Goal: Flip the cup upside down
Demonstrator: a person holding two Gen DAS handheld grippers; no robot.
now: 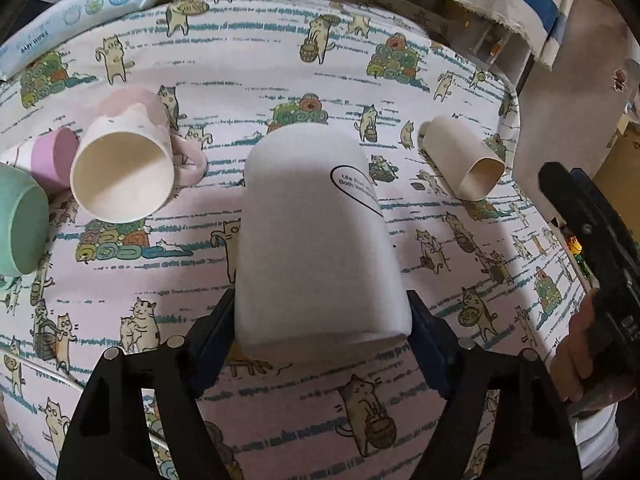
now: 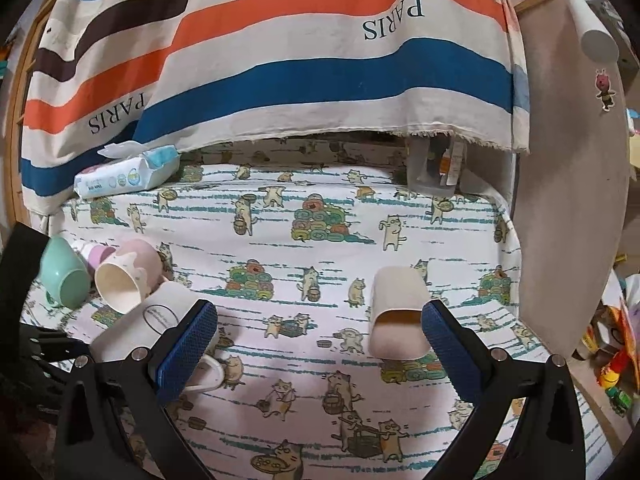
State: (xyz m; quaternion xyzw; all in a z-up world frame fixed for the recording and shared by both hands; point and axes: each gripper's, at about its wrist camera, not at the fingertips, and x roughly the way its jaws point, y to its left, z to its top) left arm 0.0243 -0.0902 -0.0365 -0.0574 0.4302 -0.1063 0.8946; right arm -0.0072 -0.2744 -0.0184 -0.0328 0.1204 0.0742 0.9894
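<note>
My left gripper (image 1: pixel 320 320) is shut on a white mug with a black heart outline (image 1: pixel 316 236), gripping it near its rim end, closed base pointing away from the camera. The same mug shows at lower left in the right wrist view (image 2: pixel 136 328), its handle low by the blue pad. My right gripper (image 2: pixel 320 344) is open and empty above the cat-print cloth (image 2: pixel 280 224). A cream square cup (image 2: pixel 396 316) lies on its side just left of its right finger; it also shows in the left wrist view (image 1: pixel 460 156).
A pink-and-white mug (image 1: pixel 124 168), a purple cup (image 1: pixel 56 156) and a green cup (image 1: pixel 20 228) lie on their sides at the left. A baby-wipes pack (image 1: pixel 84 4) sits at the back left. A striped towel (image 2: pixel 280 48) hangs behind. A clear container (image 2: pixel 436 168) stands back right.
</note>
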